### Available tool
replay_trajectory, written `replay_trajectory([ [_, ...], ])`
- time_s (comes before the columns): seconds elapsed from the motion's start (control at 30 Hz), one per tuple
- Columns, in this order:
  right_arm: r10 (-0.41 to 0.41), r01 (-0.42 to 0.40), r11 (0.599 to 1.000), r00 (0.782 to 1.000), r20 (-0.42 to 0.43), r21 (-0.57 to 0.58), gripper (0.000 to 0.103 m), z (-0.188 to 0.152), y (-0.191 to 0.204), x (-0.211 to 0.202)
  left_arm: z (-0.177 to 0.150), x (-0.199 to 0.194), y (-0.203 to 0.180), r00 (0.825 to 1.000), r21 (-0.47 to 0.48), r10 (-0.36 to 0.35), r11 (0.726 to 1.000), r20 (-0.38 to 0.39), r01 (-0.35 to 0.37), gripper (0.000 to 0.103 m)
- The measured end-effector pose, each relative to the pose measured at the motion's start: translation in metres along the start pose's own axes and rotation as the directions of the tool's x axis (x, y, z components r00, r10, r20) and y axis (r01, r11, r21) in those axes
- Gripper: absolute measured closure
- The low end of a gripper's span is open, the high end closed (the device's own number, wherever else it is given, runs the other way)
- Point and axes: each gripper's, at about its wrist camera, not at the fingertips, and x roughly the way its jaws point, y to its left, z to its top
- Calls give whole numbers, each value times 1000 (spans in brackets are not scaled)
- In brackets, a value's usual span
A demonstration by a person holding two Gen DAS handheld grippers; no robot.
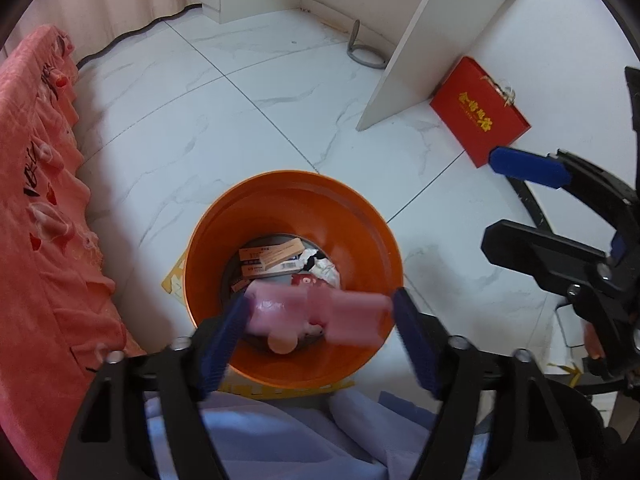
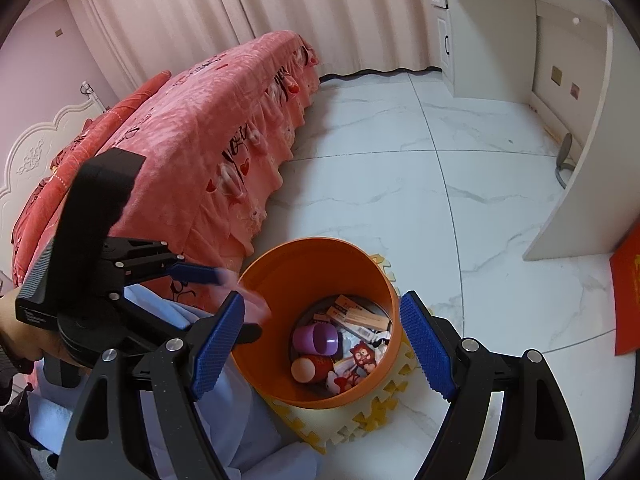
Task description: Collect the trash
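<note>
An orange bin [image 1: 288, 184] stands on the floor right below my left gripper [image 1: 320, 296]. Its jaws stand apart, and a blurred pink packet [image 1: 320, 316] hangs between them over the bin's mouth, seemingly loose. In the bin [image 2: 304, 248] lie small cardboard boxes [image 2: 360, 316], a purple cup [image 2: 316, 340], a red tube with a peach cap [image 2: 308, 368] and a wrapper with a red cartoon [image 2: 362, 356]. My right gripper [image 2: 322, 300] is open and empty above the bin's near rim. It also shows at the right of the left wrist view, as the right gripper [image 1: 490, 200].
A bed with a coral cover [image 2: 180, 140] runs along the bin's left side. A white desk [image 2: 580, 120] and a red gift box [image 1: 480, 108] stand further off on the marble floor. A yellow foam mat [image 2: 360, 420] lies under the bin. Light blue cloth [image 1: 280, 440] lies below the grippers.
</note>
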Motion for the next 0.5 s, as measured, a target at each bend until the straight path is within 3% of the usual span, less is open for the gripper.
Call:
replay_trajectory([
  [0.03,0,0,1000,1000,-2,0,24,0,0,1,0,1,0,1000,-1,5,1000,-1,-5,17],
  [0.3,1,-1,1000,1000,2,-4,24,4,4,-2,1,-4,-3,1000,-1,29,1000,-8,-29,13],
  [0.4,5,-5,1000,1000,19,-4,24,7,10,-9,0,-18,-4,999,-2,47,999,19,-47,13],
  [0.43,9,-8,1000,1000,26,-5,24,8,11,-11,-1,-27,-3,998,-7,53,999,38,-52,7],
  [0.5,16,-15,1000,999,43,-12,23,12,19,-18,-5,-45,1,993,-36,80,996,83,-77,6],
])
